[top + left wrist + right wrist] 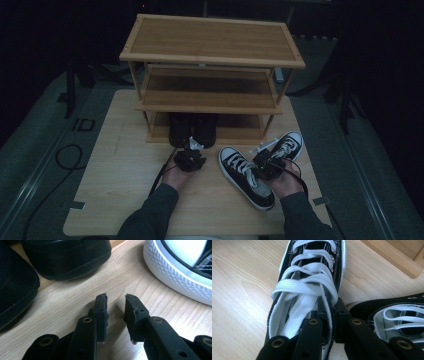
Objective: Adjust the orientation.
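Left claw point(116, 305): jaws parted by a narrow gap, gripping nothing, tips held low over the bench point(125, 165) just in front of the wooden rack point(210, 75). Left hand point(175, 175): behind it, forearm in a dark sleeve. Right claw point(328, 315): jaws pinched on the side wall of a black sneaker point(312, 285), to the right of the rack's front. Right hand point(286, 181): sleeved likewise.

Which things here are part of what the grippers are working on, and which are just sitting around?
In play:
- sneaker, its collar pinched by the right gripper
- second sneaker
- shoe rack
- left gripper, open, empty

Lying about:
- black shoes on the bottom shelf
- floor cable
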Available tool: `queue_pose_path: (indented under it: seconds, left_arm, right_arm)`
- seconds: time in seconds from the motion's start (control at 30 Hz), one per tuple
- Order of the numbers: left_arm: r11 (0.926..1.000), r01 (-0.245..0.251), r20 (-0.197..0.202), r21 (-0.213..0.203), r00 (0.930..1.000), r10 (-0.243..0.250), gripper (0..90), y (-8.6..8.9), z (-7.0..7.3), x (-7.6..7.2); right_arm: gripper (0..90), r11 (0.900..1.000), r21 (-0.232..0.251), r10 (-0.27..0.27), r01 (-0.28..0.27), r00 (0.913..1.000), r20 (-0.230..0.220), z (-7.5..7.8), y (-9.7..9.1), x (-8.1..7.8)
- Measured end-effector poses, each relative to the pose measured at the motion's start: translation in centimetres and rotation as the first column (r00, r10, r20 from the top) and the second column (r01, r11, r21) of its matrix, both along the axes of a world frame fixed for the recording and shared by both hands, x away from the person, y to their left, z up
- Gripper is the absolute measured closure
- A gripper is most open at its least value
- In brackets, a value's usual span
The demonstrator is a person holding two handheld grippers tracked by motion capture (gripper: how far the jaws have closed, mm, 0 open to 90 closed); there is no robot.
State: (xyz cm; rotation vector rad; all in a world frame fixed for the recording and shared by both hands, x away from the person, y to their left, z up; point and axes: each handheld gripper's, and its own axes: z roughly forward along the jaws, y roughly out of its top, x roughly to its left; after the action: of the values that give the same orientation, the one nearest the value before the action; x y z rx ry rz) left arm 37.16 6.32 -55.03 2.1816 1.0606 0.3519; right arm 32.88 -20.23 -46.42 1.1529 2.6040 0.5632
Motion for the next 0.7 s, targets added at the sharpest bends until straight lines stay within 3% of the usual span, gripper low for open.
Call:
queue_pose_path:
  seconds: [0.37,0.7]
  left_arm:
    - [1.0,-0.003,-0.001,-0.007,1.0,0.003,72.0,0.0,0.0,-0.1]
    - [1.0,-0.003,0.002,-0.007,1.0,0.003,72.0,0.0,0.0,-0.1]
  right_arm:
    - [87.2,0.9984,0.016,0.053,-0.053,0.9984,0.02,1.9,-0.3,-0.2]
    - [87.2,0.9966,0.044,0.068,-0.07,0.9966,0.047,4.0,-0.9,0.0]
